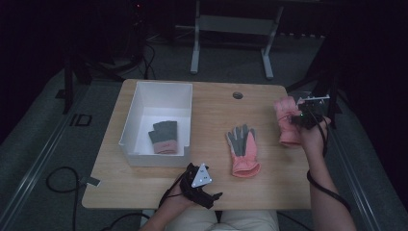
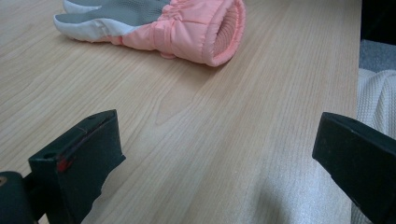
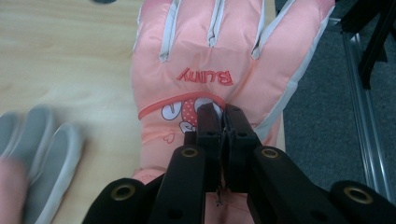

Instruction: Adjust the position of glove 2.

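On light wooden table (image 1: 211, 108), white box (image 1: 139, 96), grey floor (image 1: 43, 130), dark room

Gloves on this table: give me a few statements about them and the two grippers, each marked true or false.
1. The right gripper is shut on a pink glove. True.
2. The left gripper holds a glove. False: its jaws stand wide apart over bare table, with nothing between them.
3. A glove lies in the white box. True.
4. The middle glove lies with its grey palm up. True.
5. The box sits at the table's right end. False: it sits at the left end, in the high view.
6. The held glove bears no print. False: its back shows lettering and a cartoon figure.
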The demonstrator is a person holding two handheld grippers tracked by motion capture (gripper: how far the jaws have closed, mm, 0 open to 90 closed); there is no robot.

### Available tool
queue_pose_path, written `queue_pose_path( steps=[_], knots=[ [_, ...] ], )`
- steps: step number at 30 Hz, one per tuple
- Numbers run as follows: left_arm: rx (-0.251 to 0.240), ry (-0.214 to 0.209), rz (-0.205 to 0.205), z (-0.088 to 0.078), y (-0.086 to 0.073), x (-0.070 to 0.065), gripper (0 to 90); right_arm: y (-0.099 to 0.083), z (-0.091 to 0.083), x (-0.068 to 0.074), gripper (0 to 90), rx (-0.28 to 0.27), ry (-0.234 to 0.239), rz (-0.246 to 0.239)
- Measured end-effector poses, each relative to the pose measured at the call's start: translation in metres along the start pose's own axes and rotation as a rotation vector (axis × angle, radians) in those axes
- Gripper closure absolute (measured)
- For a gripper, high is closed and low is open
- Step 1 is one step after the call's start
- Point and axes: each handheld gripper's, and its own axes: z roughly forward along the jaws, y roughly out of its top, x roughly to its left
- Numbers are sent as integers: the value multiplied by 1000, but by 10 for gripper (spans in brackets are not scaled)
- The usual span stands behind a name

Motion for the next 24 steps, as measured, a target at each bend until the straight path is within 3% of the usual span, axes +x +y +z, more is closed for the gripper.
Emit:
queue_pose_path(
  steps=[6, 11, 14, 16, 24],
  knots=[
    [-30, 6, -18, -2, 0, -1, 11, -32, -30, 4, 868, -34, 30, 52],
    [-29, 12, -4, -2, 0, -1, 11, -56, -41, 4, 868, -39, 20, 84],
    [-24, 33, -14, -3, -1, 0, 11, -70, -34, 7, 867, -18, 27, 95],
    [-43, 29, -43, -3, -1, 2, 11, -76, -26, 11, 867, 0, 21, 96],
    [-34, 27, -31, -4, -1, 1, 11, -89, 7, 16, 864, 70, 25, 121]
  ],
)
